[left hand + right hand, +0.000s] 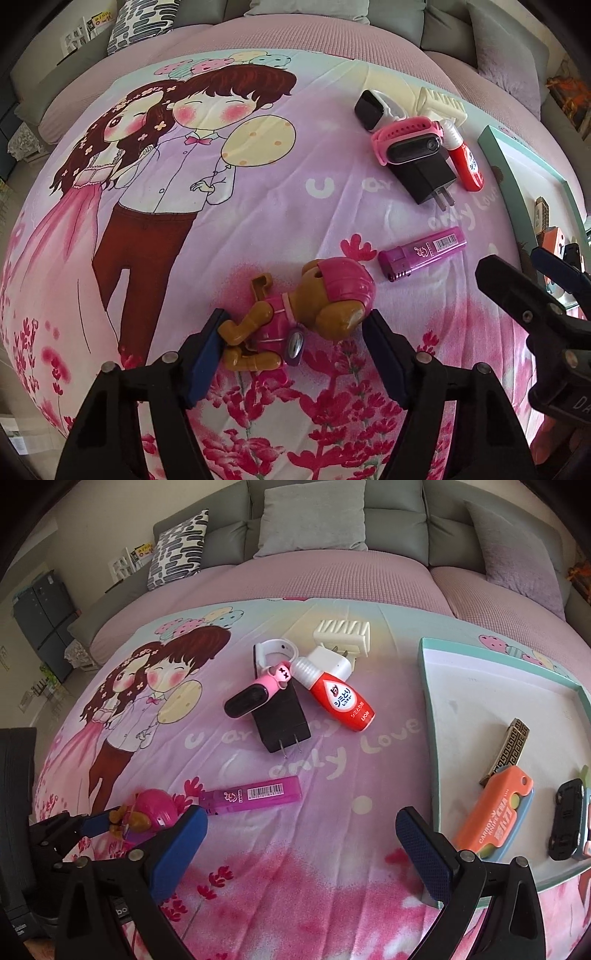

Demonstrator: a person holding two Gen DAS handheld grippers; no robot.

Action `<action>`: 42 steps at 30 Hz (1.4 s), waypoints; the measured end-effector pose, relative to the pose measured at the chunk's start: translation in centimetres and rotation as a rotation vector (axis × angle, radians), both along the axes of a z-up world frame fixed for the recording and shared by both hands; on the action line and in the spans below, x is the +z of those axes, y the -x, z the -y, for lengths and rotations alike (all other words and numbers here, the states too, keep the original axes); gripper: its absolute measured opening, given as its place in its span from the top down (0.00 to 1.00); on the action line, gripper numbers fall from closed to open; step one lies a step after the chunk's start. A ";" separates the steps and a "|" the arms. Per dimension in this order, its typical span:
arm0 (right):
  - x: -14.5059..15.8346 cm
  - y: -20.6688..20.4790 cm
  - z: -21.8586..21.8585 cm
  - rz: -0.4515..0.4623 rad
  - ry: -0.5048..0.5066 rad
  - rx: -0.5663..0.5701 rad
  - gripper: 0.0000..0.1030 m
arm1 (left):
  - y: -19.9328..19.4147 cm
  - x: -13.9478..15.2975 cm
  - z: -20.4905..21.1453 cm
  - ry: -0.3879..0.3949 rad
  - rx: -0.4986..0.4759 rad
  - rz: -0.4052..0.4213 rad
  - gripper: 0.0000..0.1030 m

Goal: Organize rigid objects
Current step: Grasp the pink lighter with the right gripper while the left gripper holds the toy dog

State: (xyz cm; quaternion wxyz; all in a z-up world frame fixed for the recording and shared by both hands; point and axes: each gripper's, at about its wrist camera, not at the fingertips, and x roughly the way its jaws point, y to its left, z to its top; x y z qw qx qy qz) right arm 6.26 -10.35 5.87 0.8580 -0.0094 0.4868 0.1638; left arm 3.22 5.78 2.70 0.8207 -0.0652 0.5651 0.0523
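The left gripper (295, 339) straddles the toy dog (295, 314), jaws apart (likely to lift it). The right gripper (301, 849) gapes empty beside the tray (430, 738).

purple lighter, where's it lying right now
The purple lighter lies flat on the printed blanket, just right of the toy bear, below the black charger and left of the tray.

two grippers (293, 349) (301, 843), both angled steeply down.
left jaws part-closed, spread either side without clamping; right jaws wide apart, holding nothing.
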 end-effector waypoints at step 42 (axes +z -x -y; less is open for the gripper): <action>-4.3 -0.9 -6.1 0.033 0.130 0.109 0.00 | -1.2 -2.0 -6.0 -0.039 0.191 0.096 0.27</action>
